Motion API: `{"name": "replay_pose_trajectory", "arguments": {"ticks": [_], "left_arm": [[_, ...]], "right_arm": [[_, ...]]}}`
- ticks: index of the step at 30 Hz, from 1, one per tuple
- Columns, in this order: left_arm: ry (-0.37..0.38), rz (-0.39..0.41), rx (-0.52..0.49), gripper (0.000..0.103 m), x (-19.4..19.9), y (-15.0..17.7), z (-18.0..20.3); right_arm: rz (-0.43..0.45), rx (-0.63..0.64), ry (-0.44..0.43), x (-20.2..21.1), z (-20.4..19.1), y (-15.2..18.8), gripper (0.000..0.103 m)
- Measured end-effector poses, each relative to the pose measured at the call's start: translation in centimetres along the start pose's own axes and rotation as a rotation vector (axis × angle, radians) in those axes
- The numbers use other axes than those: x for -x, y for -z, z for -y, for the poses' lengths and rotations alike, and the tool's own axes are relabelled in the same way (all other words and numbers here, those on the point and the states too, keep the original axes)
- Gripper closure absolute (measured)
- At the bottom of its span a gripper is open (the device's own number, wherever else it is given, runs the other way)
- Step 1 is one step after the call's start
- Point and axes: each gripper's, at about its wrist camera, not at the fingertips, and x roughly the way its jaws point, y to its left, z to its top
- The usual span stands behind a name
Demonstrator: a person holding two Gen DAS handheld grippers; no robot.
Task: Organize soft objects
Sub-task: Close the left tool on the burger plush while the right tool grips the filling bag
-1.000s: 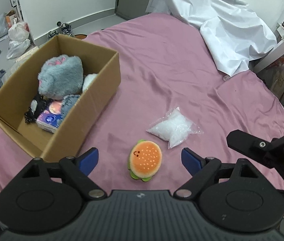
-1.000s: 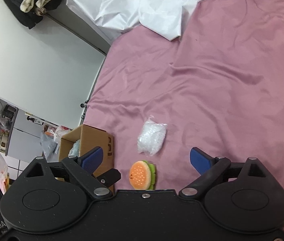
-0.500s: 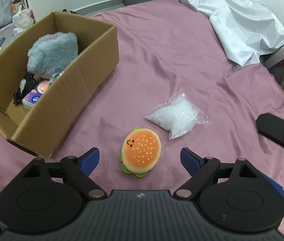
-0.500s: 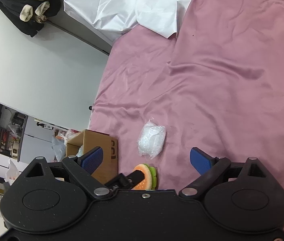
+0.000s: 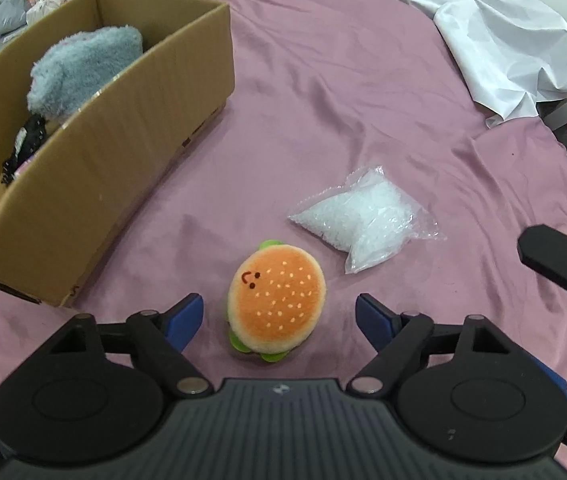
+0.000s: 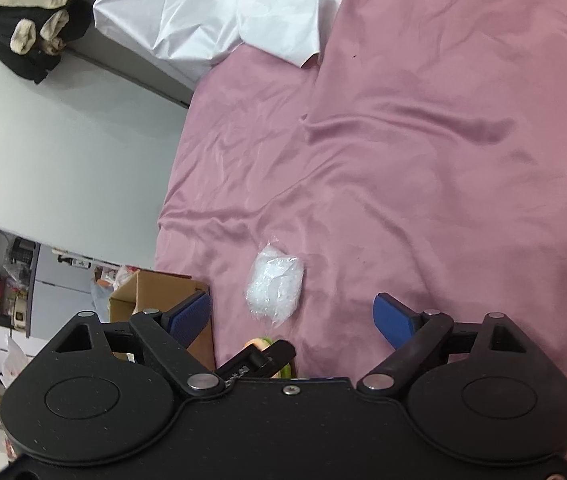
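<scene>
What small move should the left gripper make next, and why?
Probably lower the left gripper a little and shut it on the burger toy. Its jaws are open, the toy lies on the pink sheet between the fingertips, and the cardboard box beside it already holds soft things.

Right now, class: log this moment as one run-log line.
left gripper: open, fingers flanking burger plush, not touching | right gripper: open, empty | pellet bag: on bedsheet | cardboard box: holds grey plush
</scene>
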Motion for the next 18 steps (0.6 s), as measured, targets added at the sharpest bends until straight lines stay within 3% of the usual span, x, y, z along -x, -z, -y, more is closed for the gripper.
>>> {"name": "replay_pose_trajectory", "arguments": {"ticks": [4, 7, 18], "left_arm": [[0.011, -0.021, 0.015, 0.057, -0.8, 0.0, -0.7], [0.03, -0.02, 0.028, 0.061, -0.8, -0.3, -1.3], [0.074, 0.023, 0.043, 0.061, 0.5, -2.0, -3.2]], "right_arm": [[-0.004, 0.02, 0.007, -0.7, -0.4, 0.1, 0.016], [0.001, 0.03, 0.008, -1.1, -0.7, 0.0, 0.016], [0.029, 0.139, 0.021, -3.2, -3.1, 0.7, 0.016]]}}
